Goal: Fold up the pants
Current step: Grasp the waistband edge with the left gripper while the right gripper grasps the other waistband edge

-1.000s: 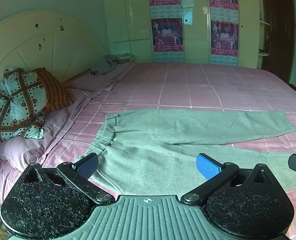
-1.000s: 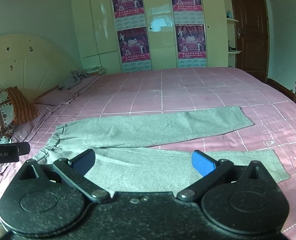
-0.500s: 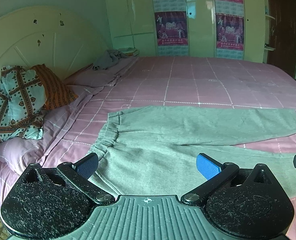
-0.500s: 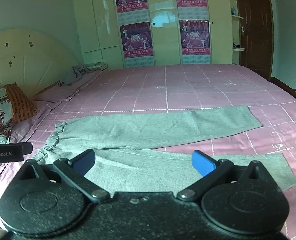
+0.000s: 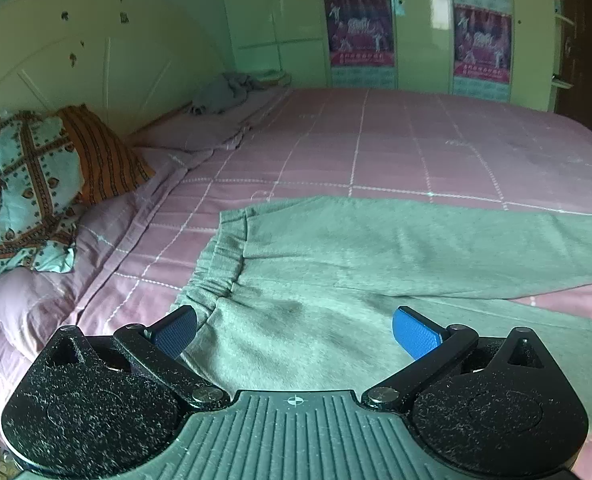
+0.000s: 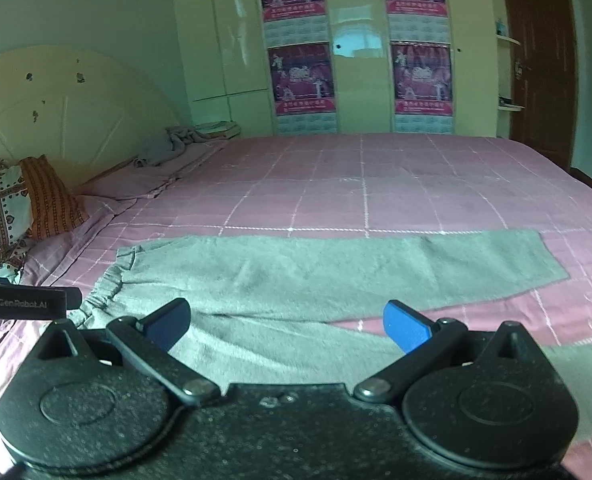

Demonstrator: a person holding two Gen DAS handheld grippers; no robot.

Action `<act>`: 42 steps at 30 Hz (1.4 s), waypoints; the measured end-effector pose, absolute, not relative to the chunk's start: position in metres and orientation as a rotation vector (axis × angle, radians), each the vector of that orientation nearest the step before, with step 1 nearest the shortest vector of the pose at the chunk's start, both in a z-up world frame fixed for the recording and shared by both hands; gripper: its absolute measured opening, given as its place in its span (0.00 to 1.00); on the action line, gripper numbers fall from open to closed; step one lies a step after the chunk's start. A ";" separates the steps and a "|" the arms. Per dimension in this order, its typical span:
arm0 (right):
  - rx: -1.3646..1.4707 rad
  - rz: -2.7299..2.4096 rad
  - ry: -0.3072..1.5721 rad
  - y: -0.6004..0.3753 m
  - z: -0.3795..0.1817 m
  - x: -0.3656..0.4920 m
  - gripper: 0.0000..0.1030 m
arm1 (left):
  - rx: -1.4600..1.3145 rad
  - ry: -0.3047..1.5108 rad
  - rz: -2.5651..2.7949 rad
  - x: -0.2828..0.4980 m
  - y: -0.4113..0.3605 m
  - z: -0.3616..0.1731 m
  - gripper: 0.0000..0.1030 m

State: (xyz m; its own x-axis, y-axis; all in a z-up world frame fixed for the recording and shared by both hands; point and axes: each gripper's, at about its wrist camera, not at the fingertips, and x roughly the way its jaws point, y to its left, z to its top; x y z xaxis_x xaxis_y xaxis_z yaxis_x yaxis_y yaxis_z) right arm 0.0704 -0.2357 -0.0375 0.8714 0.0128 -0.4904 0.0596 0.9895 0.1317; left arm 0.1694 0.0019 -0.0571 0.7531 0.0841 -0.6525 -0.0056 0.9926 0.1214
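Left wrist view: left gripper [image 5: 293, 330] has its blue-padded jaws spread wide, nothing between them, hovering over the seat of the grey knit pants with elastic waistband [image 5: 336, 264]. Waistband bunches at 10 o'clock from the gripper, just beside the left blue pad [image 5: 174, 330]. One leg runs off toward 3 o'clock, the nearer leg passes under the right pad. Pants lie flat on the pink bedsheet with white grid lines [image 5: 396, 148].

Right wrist view: right gripper [image 6: 287, 326] also wide apart, holding nothing, above the near leg of the same pants [image 6: 336, 272]. Far leg stretches to a cuff at 2 o'clock; near leg's cuff shows at 3 o'clock, low right. Legs splayed in a narrow V, a strip of pink sheet [image 6: 376, 184] between them. Black body of the left gripper, with a white label, pokes in at 9 o'clock [image 6: 23, 302], near the waistband.

Surroundings: patterned teal-and-brown pillow [image 5: 19, 188] and orange striped pillow [image 5: 99, 152] at 10 o'clock by the cream curved headboard [image 5: 75, 60]. Crumpled grey cloth [image 6: 167, 146] at 11 o'clock at the bed's far corner. Cream wardrobe doors with magenta posters [image 6: 302, 80] at 12 o'clock, dark brown door [image 6: 540, 60] at 1 o'clock.
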 end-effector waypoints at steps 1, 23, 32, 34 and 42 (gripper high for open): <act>0.141 -0.012 0.518 -0.235 -0.040 0.077 1.00 | 0.112 0.722 0.050 0.177 0.004 -0.061 1.00; -0.036 0.180 0.630 -0.206 -0.103 0.256 0.88 | 0.116 0.829 0.181 0.370 0.063 -0.133 1.00; -0.179 0.259 0.721 -0.194 -0.144 0.363 0.69 | 0.101 0.925 0.235 0.442 0.102 -0.185 0.70; -0.199 0.264 0.749 -0.192 -0.152 0.386 0.67 | 0.063 0.924 0.239 0.452 0.112 -0.192 0.70; -0.301 0.279 0.842 -0.184 -0.183 0.455 0.69 | 0.067 0.947 0.177 0.480 0.123 -0.211 0.70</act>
State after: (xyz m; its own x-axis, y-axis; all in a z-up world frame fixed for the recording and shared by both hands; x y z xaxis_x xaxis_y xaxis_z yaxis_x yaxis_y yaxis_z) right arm 0.4546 -0.1838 -0.1835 0.6344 0.1222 -0.7633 -0.3579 0.9216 -0.1499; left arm 0.4802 0.1233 -0.2111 0.5707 0.1798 -0.8012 -0.1210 0.9835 0.1345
